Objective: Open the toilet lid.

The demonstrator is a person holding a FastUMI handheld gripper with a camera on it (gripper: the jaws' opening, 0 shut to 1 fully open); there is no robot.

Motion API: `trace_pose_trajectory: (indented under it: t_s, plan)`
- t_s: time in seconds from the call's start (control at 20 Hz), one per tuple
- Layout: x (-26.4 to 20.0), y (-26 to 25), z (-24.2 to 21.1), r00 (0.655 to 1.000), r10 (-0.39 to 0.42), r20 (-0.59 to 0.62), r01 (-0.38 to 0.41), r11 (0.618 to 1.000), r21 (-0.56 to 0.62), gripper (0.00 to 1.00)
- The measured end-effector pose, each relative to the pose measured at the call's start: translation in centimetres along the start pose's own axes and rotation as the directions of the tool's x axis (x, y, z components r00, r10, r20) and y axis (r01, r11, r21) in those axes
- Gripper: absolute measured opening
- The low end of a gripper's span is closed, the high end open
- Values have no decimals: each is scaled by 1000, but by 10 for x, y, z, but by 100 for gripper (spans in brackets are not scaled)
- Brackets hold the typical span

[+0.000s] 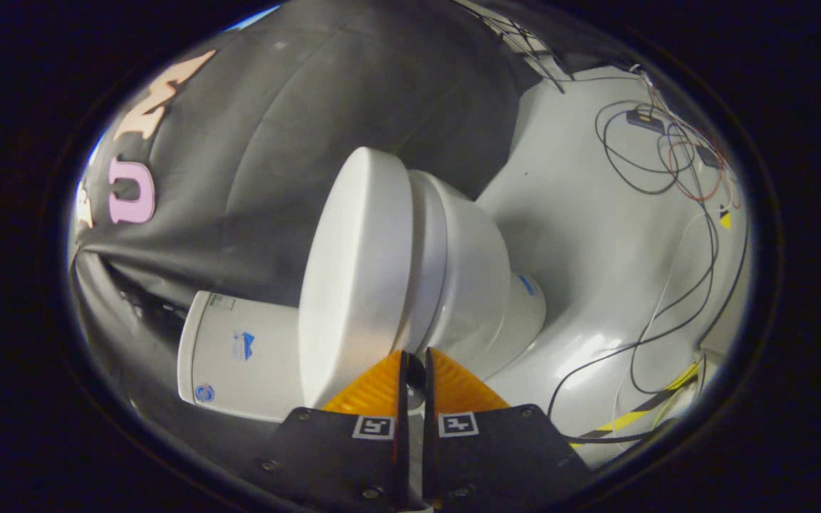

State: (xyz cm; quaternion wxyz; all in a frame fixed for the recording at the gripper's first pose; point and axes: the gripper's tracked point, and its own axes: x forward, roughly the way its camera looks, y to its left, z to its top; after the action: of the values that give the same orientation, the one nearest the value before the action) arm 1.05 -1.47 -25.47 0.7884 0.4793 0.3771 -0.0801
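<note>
A white toilet stands against the black cloth wall, and the view is rolled so that it lies sideways. Its lid (353, 278) is down on the seat (428, 263), with the bowl (478, 285) beneath and the tank (239, 356) behind the lid. My gripper (414, 354) is right at the toilet, its fingertips at the seam where the lid's rim meets the seat. The two fingers stand almost together with only a thin slit between them. I see nothing held in that slit. One finger (375, 388) overlaps the lid, the other the bowl's side.
The white floor (581, 235) spreads beyond the bowl. Loose black, white and red cables (667, 164) run over it, some close to the toilet's foot. A strip of yellow-and-black tape (638, 417) lies on the floor beside the fingers. The cloth wall (275, 142) hangs behind the tank.
</note>
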Motion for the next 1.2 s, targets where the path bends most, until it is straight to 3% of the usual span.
trace_pose_trajectory:
  t_s: [0.4, 1.1, 1.2]
  plan:
    - [-3, 17, -6, 991, 133, -22, -132, 990, 44, 6]
    - [-26, 27, -11, 991, 131, -40, -134, 987, -92, 6]
    - [-27, 36, -2, 988, 149, -33, -152, 983, -102, 1]
